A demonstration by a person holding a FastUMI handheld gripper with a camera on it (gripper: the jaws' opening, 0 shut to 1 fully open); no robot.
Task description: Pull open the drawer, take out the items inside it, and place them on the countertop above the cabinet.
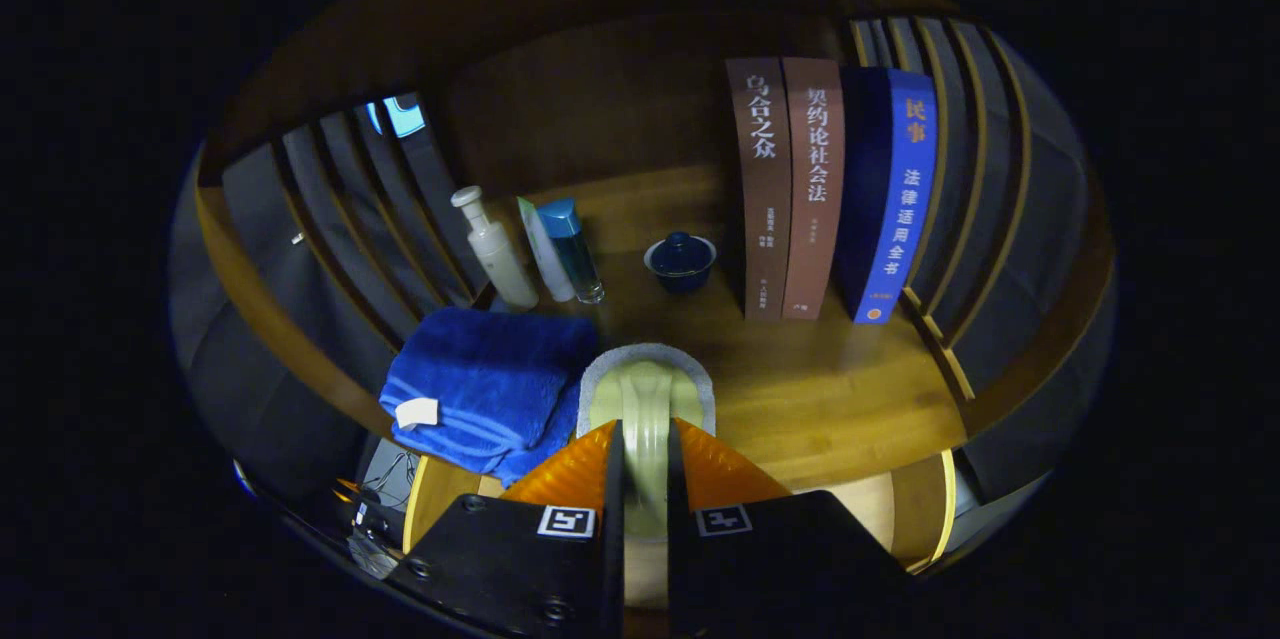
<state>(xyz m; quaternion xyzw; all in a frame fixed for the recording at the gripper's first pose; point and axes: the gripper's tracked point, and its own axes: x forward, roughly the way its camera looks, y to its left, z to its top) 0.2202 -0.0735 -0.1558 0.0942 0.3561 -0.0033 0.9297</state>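
Your tool point(645, 439) is clamped on a pale green brush with a grey pad head point(647, 389), held just above the wooden surface point(820, 389) beside the folded blue towel point(480, 384). Release too high or tilted, and it may tip onto the towel or roll toward the edge.

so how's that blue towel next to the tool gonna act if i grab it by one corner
Probably floppy: the folded blue towel lies in soft stacked layers, so lifting one corner would likely unfold it. It looks plush, so it should grip well rather than slip. It won't roll or tip. The tool is now shut on a pale green brush handle.
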